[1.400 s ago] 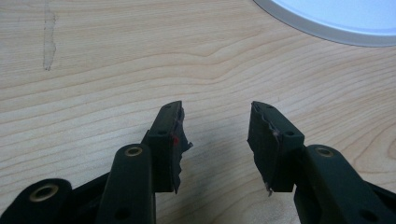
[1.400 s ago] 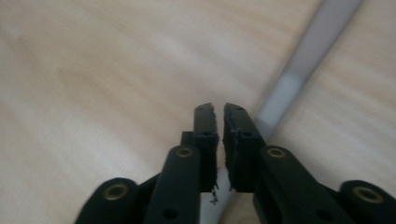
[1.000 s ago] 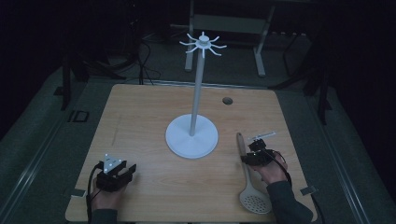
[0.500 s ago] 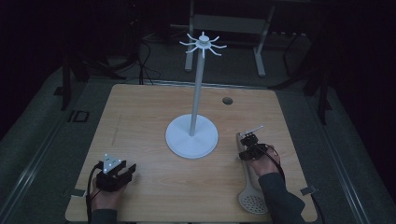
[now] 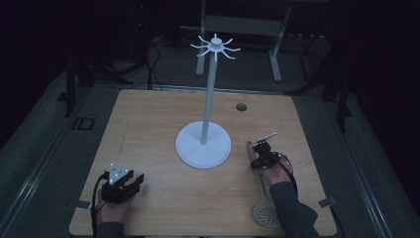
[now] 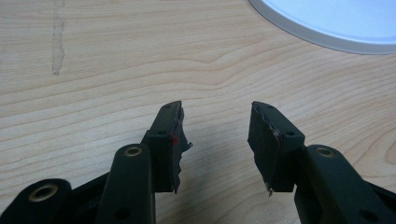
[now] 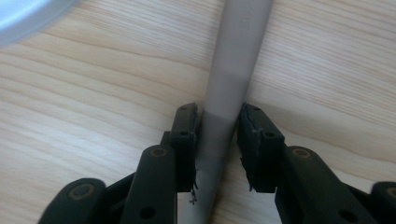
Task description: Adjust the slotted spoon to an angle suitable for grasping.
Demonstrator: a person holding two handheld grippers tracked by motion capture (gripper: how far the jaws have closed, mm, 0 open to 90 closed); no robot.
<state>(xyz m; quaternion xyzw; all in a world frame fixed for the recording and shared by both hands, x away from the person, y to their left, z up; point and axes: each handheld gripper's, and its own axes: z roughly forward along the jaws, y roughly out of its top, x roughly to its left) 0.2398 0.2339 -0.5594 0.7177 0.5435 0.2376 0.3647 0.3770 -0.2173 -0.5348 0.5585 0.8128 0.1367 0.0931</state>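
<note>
A pale slotted spoon (image 5: 267, 214) lies flat on the wooden table (image 5: 148, 124) at the right, its grey handle (image 7: 238, 46) pointing away from me. My right gripper (image 5: 260, 148) sits low over the far end of that handle, both jaws pressed against its sides (image 7: 219, 112). At the table's middle rises a white stand (image 5: 208, 99) with a round base (image 5: 203, 146) and a crown of hooks (image 5: 215, 47), all bare. Near the front left, my left gripper (image 5: 136, 179) rests open over bare wood (image 6: 217, 109), with the edge of the base (image 6: 336, 23) ahead at its right.
A small dark cable hole (image 5: 241, 106) sits in the tabletop behind the stand. Metal frame legs (image 5: 275, 54) and cables lie on the dark floor beyond the table's far edge. The rim of the stand's base (image 7: 23, 14) is close to the right gripper's left.
My right gripper has slid forward along the spoon's handle toward its far end and slightly left. The left gripper has stayed where it was.
</note>
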